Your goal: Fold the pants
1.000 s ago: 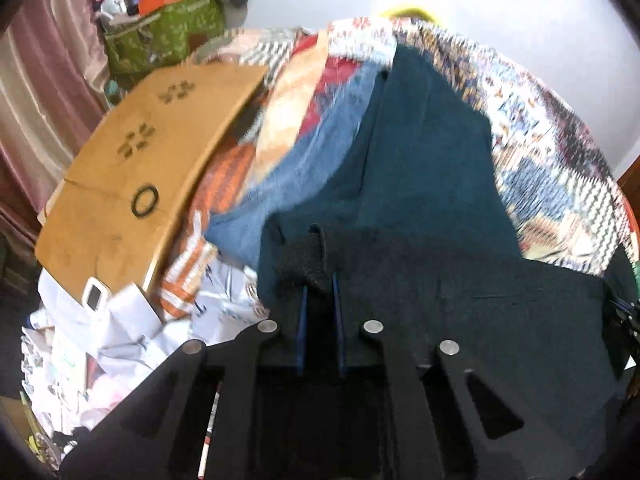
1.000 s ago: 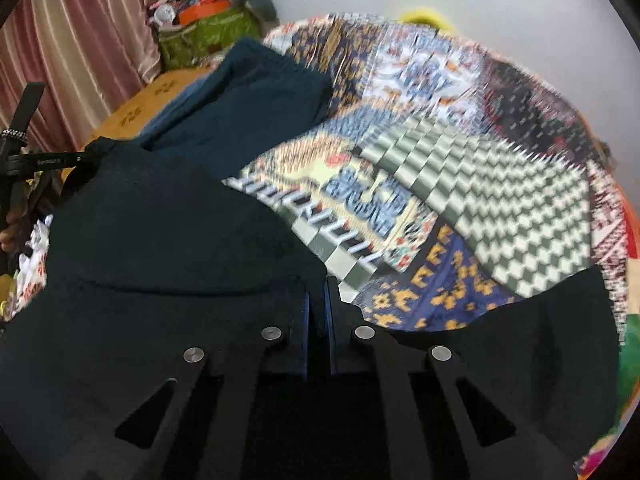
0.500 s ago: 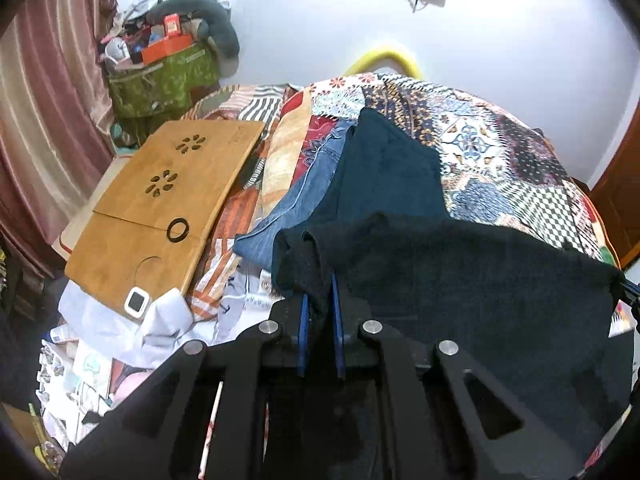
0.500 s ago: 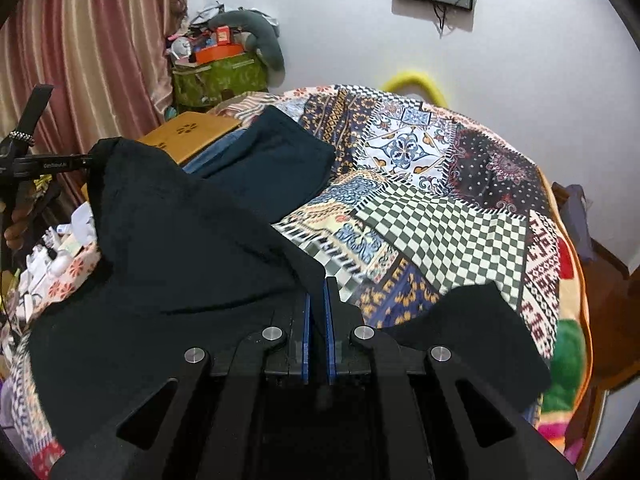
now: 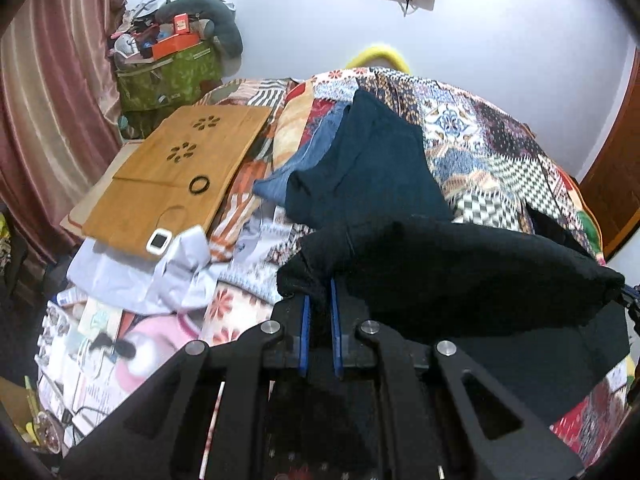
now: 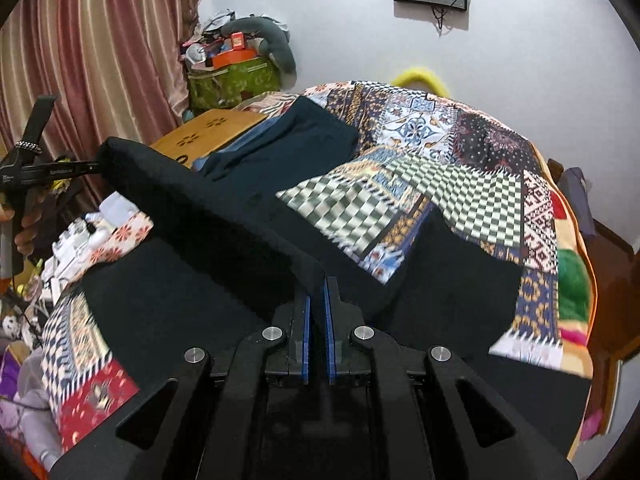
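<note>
You are early in the fold: the pants (image 6: pixel 208 216) hang lifted above the bed (image 6: pixel 460 168), nothing yet laid flat or creased. Your left gripper (image 5: pixel 319 300) and right gripper (image 6: pixel 316 292) each pinch one end of the top edge. The black cloth sags thick and bunched between them.

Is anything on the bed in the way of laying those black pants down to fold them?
Partly. Both grippers, left gripper and right gripper, already clamp the black pants, so nothing blocks the grasp. A dark teal garment and blue jeans lie further along the patchwork bedspread, which shows bare cloth on the right.
</note>
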A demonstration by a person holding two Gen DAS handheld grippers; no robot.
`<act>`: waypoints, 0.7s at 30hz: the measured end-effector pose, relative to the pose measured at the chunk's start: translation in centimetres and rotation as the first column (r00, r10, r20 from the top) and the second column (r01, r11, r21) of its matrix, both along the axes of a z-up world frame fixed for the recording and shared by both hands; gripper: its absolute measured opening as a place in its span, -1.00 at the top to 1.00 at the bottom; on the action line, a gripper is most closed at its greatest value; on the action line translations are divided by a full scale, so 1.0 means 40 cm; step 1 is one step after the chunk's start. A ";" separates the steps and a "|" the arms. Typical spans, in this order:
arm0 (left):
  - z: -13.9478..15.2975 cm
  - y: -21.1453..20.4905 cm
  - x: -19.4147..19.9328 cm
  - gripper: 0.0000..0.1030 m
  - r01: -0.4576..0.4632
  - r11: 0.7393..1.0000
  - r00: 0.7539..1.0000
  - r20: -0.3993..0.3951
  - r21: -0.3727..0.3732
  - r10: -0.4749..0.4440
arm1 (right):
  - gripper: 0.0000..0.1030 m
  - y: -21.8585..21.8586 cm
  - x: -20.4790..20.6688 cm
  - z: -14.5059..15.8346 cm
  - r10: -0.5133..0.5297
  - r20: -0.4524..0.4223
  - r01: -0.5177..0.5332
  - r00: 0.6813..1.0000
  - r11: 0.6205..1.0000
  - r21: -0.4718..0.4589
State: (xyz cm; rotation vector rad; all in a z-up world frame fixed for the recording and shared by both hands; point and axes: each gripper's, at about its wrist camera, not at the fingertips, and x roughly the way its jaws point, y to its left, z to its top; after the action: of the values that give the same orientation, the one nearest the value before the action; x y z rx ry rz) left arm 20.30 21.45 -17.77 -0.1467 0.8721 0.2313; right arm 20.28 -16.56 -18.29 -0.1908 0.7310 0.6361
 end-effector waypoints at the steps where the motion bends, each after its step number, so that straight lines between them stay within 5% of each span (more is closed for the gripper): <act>1: -0.005 -0.001 -0.015 0.85 -0.002 1.000 1.000 -0.005 0.002 0.002 | 0.90 0.000 -0.013 -0.005 0.003 -0.002 -0.003 1.000 1.000 -0.003; 16: -0.174 0.012 -0.166 0.95 -0.037 0.996 0.989 -0.149 -0.086 0.024 | 0.89 0.019 -0.131 -0.105 0.010 -0.069 -0.013 0.998 0.999 -0.036; 21: -0.181 -0.011 -0.188 0.95 -0.014 0.998 0.984 -0.176 -0.057 0.004 | 0.83 0.007 -0.140 -0.091 0.008 -0.076 -0.010 0.997 0.999 -0.033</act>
State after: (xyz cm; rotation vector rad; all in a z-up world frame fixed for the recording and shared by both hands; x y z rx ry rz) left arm 12.79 21.02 -25.02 -0.1866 1.0546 0.2294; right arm 14.70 -16.26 -21.94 -0.2016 0.8145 0.6425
